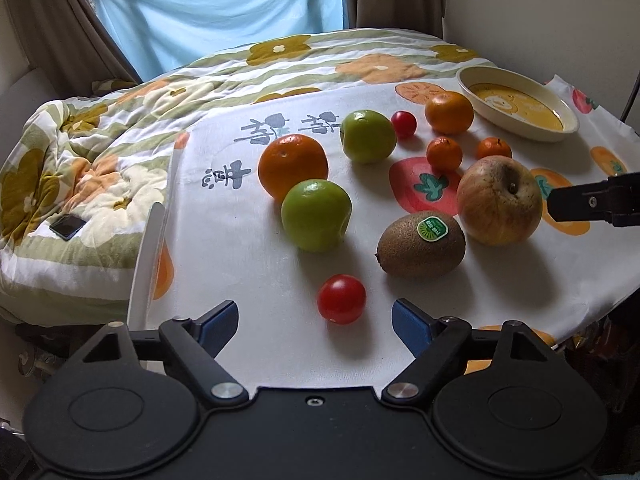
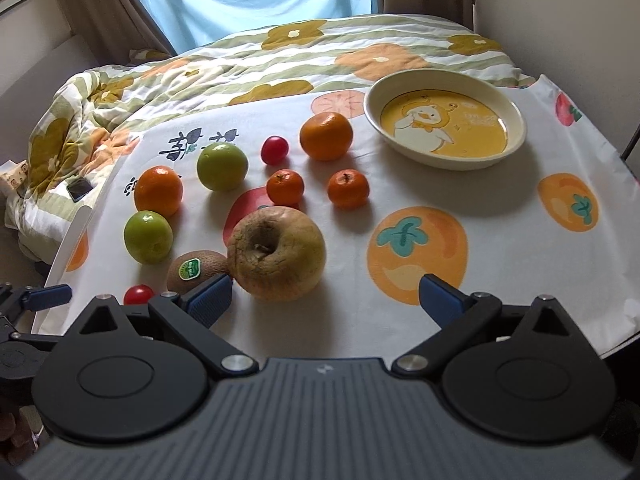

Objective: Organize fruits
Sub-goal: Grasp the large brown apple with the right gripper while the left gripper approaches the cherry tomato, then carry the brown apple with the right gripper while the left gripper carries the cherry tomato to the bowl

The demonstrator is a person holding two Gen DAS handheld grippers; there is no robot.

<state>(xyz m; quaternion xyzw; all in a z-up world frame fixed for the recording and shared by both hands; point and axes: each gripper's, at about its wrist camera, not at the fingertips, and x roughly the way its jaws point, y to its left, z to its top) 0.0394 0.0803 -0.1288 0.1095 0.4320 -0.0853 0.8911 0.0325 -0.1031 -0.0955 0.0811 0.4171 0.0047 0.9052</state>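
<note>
Fruit is lying scattered on a printed cloth (image 2: 500,248) covering the table, with a bed (image 1: 80,152) and its flowered quilt sitting beyond the far and left edges and a phone (image 1: 67,225) resting on the quilt.

Going left to right in the left wrist view, a large orange (image 1: 293,166) is touching a green apple (image 1: 316,215) just in front of it. A second green apple (image 1: 368,136) is sitting farther back, with a small red tomato (image 1: 403,124) just beside it. Another red tomato (image 1: 341,299) is lying nearest the left claw (image 1: 316,320), just ahead of the gap and between its blue fingertips; the jaws are standing apart with nothing pressed between them. Right of that tomato a kiwi (image 1: 422,244) with a green sticker is lying close against a big wrinkled apple (image 1: 499,200). Behind those, two small mandarins (image 1: 444,154) (image 1: 494,148) and a medium orange (image 1: 449,113) are sitting near the yellow plate (image 1: 568,122) at the far right, which is holding no fruit.

In the right wrist view, the right claw (image 2: 324,296) is hanging wide apart and gripping nothing. The wrinkled apple is lying just ahead of its left fingertip (image 2: 210,294), toward the left side of the gap, and the kiwi is just outside that fingertip. The plate is sitting well beyond, up and to the right.
</note>
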